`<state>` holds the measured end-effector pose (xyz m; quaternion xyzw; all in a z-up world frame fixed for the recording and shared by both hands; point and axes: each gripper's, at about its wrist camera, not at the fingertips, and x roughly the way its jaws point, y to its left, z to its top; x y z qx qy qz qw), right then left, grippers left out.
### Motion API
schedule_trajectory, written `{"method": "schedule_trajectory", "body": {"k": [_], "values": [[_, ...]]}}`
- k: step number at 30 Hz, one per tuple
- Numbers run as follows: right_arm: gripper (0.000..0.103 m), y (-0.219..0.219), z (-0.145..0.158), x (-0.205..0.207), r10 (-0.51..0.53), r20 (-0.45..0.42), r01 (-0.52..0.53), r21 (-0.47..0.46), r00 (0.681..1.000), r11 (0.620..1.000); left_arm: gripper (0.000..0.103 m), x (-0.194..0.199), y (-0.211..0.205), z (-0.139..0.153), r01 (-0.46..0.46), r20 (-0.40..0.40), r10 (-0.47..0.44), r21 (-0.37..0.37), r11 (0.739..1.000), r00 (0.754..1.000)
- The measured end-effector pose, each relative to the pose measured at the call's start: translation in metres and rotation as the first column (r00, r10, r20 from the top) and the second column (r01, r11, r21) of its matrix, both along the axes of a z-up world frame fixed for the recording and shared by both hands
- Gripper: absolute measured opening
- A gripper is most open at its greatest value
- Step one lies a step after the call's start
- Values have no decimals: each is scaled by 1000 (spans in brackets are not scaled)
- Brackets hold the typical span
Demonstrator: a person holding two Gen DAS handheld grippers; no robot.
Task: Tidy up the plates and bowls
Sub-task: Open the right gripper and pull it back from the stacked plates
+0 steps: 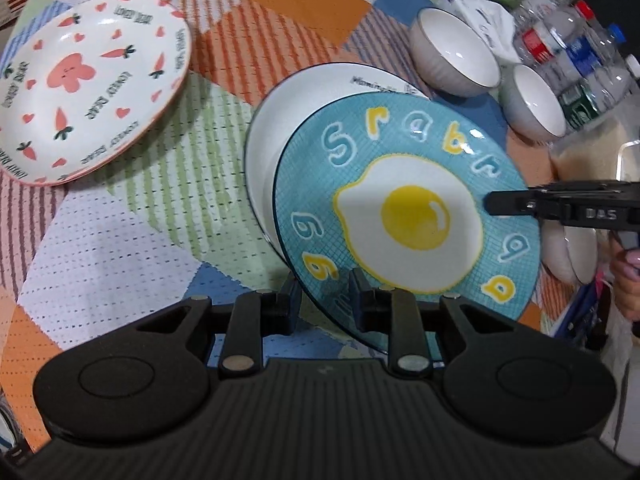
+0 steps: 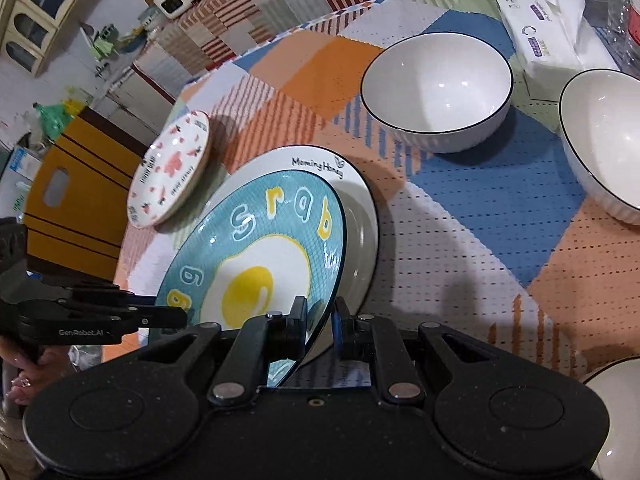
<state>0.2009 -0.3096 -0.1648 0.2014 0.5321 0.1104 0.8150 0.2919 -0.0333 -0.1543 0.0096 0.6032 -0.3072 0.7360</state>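
The blue egg plate (image 1: 408, 216) is held up at a tilt by 2 grippers, 1 on each side of its rim. The left gripper (image 1: 322, 296) has its fingers (image 1: 358, 300) clamped on the near edge of the plate. The right gripper (image 2: 320, 324) has its fingers (image 2: 298, 320) clamped on the other edge, with the rim squeezed between them. In the left view the right gripper comes in from the right side, and a bit of a hand (image 1: 628, 280) shows behind it.

Just under the blue egg plate sits a white plate (image 2: 360, 216) with "Morning Honey" written on its rim. The egg plate covers most of it, and I cannot tell if the 2 plates touch. A carrot plate (image 1: 88, 84) with pink shapes lies off to the left on the tabletop (image 1: 120, 240), which has a checked cloth. 2 white bowls (image 2: 436, 88) with dark rims stand apart from the plates, near a tissue pack (image 2: 548, 28) and some water bottles (image 1: 568, 48).
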Motion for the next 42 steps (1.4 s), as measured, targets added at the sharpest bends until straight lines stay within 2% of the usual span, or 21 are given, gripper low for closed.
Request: {"method": "schedule_trajectory", "body": {"k": [6,11,13,17,19,23,28,33,35,37,42], "values": [[19,0,-9,4,-13,-31,12,-12,999,1000,23,4,0,1,3,6,-3,4,1000,1000],[23,21,-5,7,21,-26,-24,-150,999,988,23,3,-6,-6,-2,-7,3,45,999,1000],[29,31,-3,9,31,-40,-39,-214,999,976,23,2,-6,-8,-9,-16,10,43,999,1000],[37,57,1,11,74,-24,-77,-396,997,915,23,1,-7,-7,-14,-13,15,51,999,1000],[40,65,1,11,87,-22,-87,-452,996,888,23,1,-9,-6,-14,2,14,63,998,1000],[40,73,-5,15,119,-5,-103,-534,993,839,23,-1,-15,0,-9,60,3,99,995,998],[40,92,-11,17,166,16,-118,-635,986,763,23,3,-16,-2,-36,78,27,121,992,997],[40,99,-16,17,187,39,-111,-681,982,724,23,7,-11,-2,-53,82,44,113,992,996],[40,100,-16,17,190,43,-109,-685,981,721,23,9,-7,1,-63,82,56,90,994,995],[38,97,-10,15,174,64,-87,-668,983,739,23,8,-1,7,-78,80,73,71,994,994],[38,84,15,8,105,125,-20,-545,987,838,23,0,9,25,-95,115,88,56,994,989]]}}
